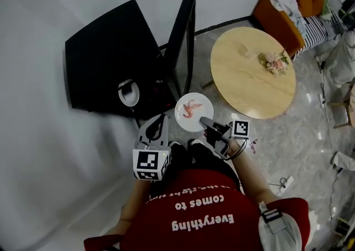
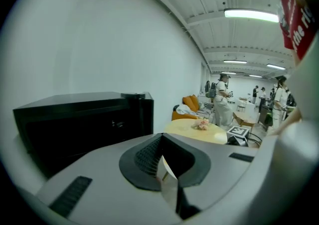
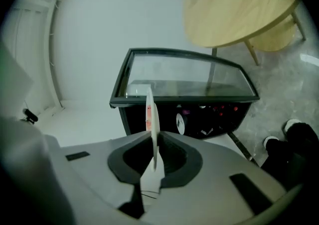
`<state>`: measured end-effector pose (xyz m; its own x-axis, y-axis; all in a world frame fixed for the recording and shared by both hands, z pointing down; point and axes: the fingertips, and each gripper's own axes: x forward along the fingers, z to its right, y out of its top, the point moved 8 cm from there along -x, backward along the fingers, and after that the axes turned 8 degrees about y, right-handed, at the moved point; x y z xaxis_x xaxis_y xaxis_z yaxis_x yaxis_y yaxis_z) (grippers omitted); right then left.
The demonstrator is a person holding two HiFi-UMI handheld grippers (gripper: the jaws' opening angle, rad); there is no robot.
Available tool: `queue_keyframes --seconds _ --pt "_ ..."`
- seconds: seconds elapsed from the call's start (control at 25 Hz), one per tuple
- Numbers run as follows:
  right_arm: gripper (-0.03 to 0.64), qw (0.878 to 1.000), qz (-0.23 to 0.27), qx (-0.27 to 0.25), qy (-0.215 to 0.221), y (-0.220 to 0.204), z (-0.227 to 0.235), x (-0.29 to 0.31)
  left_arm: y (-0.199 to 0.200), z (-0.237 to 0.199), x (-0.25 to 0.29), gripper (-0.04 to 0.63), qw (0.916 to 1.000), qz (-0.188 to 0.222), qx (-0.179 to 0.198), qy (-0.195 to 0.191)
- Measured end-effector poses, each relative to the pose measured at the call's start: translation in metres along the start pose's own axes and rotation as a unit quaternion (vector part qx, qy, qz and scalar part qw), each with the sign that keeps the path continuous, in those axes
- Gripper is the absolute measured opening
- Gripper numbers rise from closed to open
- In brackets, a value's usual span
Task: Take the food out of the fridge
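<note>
A white plate (image 1: 193,112) with pink food (image 1: 190,108) on it hangs level in front of the black fridge (image 1: 111,58). My right gripper (image 1: 204,121) is shut on the plate's near rim. The right gripper view shows the plate (image 3: 151,119) edge-on between that gripper's (image 3: 152,155) pads. The fridge door (image 1: 183,39) stands open, and its glass (image 3: 184,75) faces the right gripper. A white dish (image 1: 128,93) sits inside the fridge. My left gripper (image 1: 160,119) hovers just left of the plate, its jaws (image 2: 167,179) shut on nothing.
A round wooden table (image 1: 244,86) with a small bunch of flowers (image 1: 273,62) stands to the right of the fridge door. An orange sofa (image 1: 277,16) with clothes is beyond it. People stand far off in the room (image 2: 222,99). My feet (image 3: 294,142) are on the marble floor.
</note>
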<state>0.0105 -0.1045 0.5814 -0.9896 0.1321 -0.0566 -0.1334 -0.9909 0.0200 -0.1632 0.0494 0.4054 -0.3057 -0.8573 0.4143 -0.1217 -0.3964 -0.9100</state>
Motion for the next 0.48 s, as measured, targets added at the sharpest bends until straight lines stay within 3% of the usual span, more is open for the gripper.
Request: queue_keyframes --seconds 0.2,0.48 --pt "0.029 0.991 0.135 0.003 -0.011 0.028 0.025 -0.066 0.007 0.042 0.023 0.006 0.9974 0.006 0.026 -0.067" --pt "0.029 0.952 0.304 0.025 -0.037 0.064 0.067 -0.14 0.006 0.092 0.033 0.006 0.9903 -0.004 0.052 -0.129"
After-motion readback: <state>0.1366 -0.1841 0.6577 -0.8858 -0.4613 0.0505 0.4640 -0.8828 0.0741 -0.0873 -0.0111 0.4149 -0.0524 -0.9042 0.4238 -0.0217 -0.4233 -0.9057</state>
